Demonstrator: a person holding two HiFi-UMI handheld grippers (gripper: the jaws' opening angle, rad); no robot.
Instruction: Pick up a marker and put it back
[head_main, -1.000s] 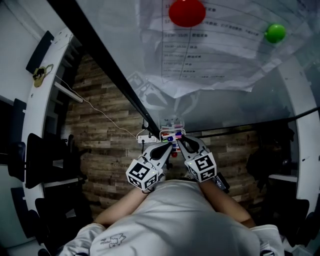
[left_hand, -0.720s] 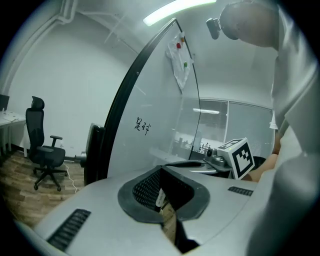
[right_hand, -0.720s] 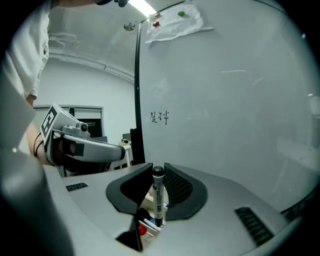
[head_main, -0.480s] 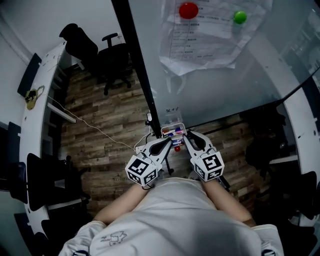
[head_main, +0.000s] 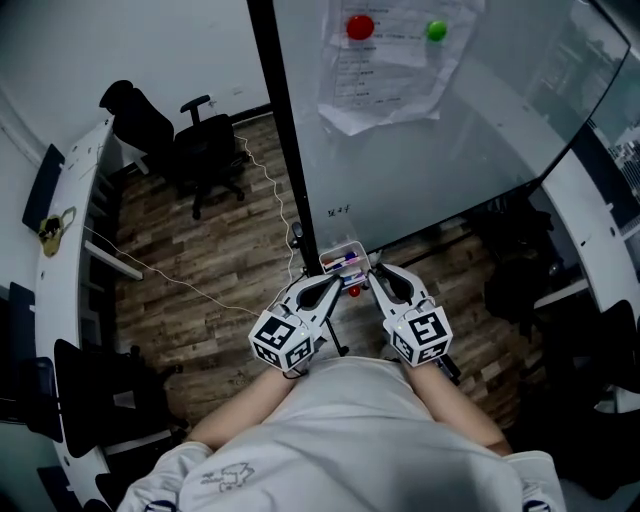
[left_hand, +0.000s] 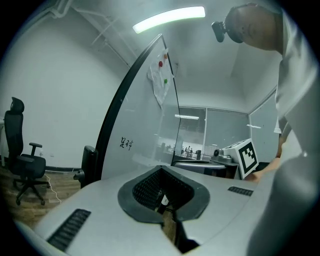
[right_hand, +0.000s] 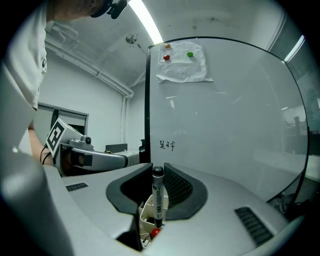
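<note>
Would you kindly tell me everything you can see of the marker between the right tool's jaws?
The marker is a slim black pen, seemingly plastic, with a rounded cap on top and a white printed label along its barrel. It stands upright between the jaws of the right tool, which look shut on it. Its lower end dips toward the white tray below.

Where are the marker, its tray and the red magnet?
marker (right_hand: 158, 197): right gripper view, middle of the barrel.
tray (right_hand: 145, 216): right gripper view, white side wall left of the marker.
red magnet (head_main: 360, 27): head view, centre of the disc.
</note>
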